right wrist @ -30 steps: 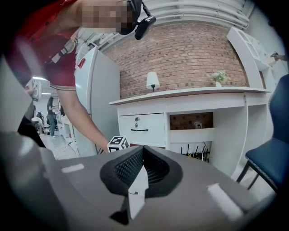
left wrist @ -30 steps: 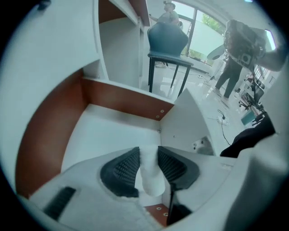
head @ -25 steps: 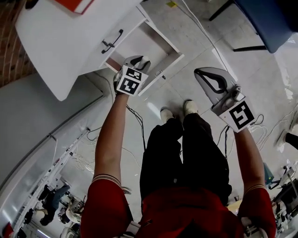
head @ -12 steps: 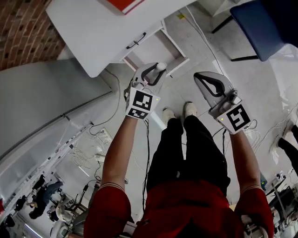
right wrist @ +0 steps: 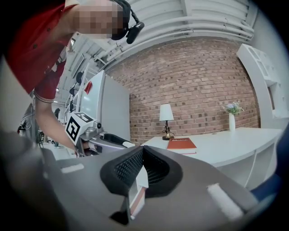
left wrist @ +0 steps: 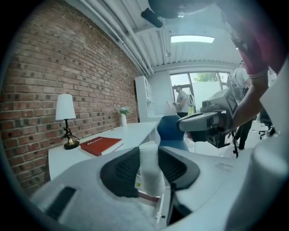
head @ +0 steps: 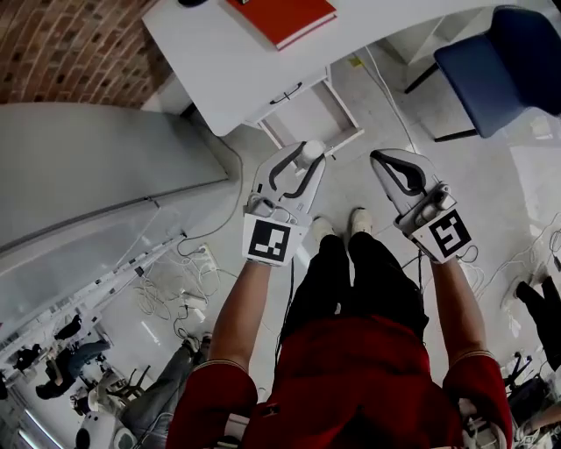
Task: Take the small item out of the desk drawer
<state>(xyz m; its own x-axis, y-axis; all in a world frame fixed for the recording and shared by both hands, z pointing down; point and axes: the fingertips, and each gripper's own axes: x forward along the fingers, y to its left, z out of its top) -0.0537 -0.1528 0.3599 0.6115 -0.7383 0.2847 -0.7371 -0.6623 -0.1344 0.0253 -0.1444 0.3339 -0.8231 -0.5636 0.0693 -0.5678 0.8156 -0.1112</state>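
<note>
Our left claw (head: 306,156) is closed on the small item (left wrist: 149,168) — a white, round piece that stands upright between the two pads, which press it from both sides. The item is outside the open drawer (head: 308,112), held on our side of its front. Our right claw (head: 380,159) is to the right of the drawer, its jaws brought together with nothing between them. Behind the drawer is the white surface (head: 219,53), which carries a red book (head: 280,16) and a lamp (left wrist: 65,118). A blue chair (head: 500,61) stands right of the drawer.
</note>
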